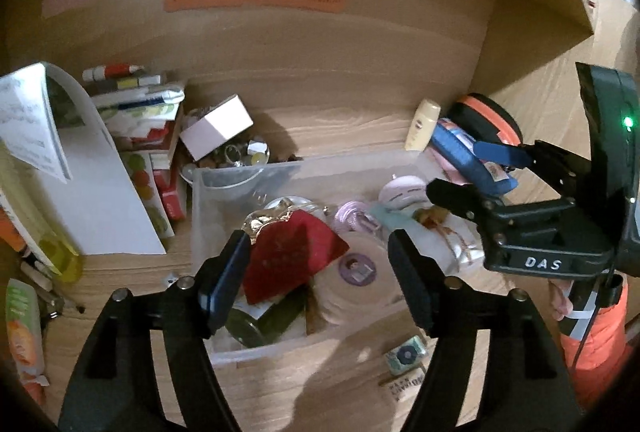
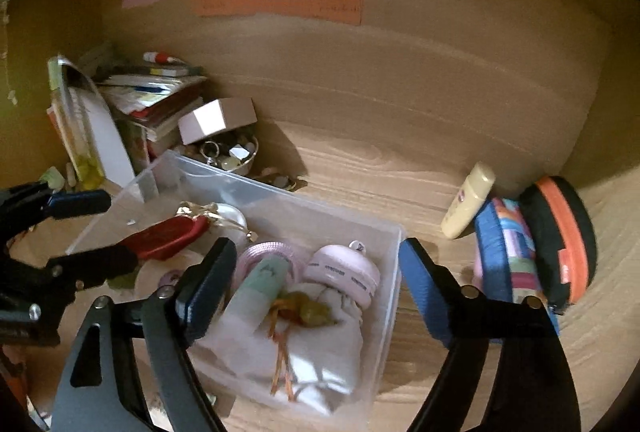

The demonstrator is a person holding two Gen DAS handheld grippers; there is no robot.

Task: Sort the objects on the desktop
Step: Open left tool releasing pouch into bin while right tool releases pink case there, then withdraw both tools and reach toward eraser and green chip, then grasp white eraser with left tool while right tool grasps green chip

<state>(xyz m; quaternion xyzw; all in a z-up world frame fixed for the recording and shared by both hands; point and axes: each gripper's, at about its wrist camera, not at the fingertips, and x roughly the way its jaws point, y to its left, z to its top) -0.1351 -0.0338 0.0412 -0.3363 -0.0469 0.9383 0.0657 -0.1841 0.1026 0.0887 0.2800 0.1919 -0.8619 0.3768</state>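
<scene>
A clear plastic bin (image 1: 224, 178) (image 2: 394, 264) sits on the wooden desk and holds a red pouch (image 1: 288, 258) (image 2: 168, 234), a round white disc (image 1: 356, 276), a pink round case (image 2: 344, 268), a pink cord coil (image 2: 272, 252) and a white cloth bag (image 2: 320, 344). My left gripper (image 1: 320, 272) is open and empty above the bin's left half. My right gripper (image 2: 316, 288) is open and empty above the bin's right end; it also shows at the right of the left wrist view (image 1: 476, 172).
A cream tube (image 2: 468, 206), a blue patterned pouch (image 2: 508, 252) and a black and orange case (image 2: 560, 240) lie right of the bin. Books and papers (image 1: 132, 120), a white box (image 1: 218, 126) and a bowl of trinkets (image 2: 232, 152) crowd the back left. Small packets (image 1: 404, 352) lie in front.
</scene>
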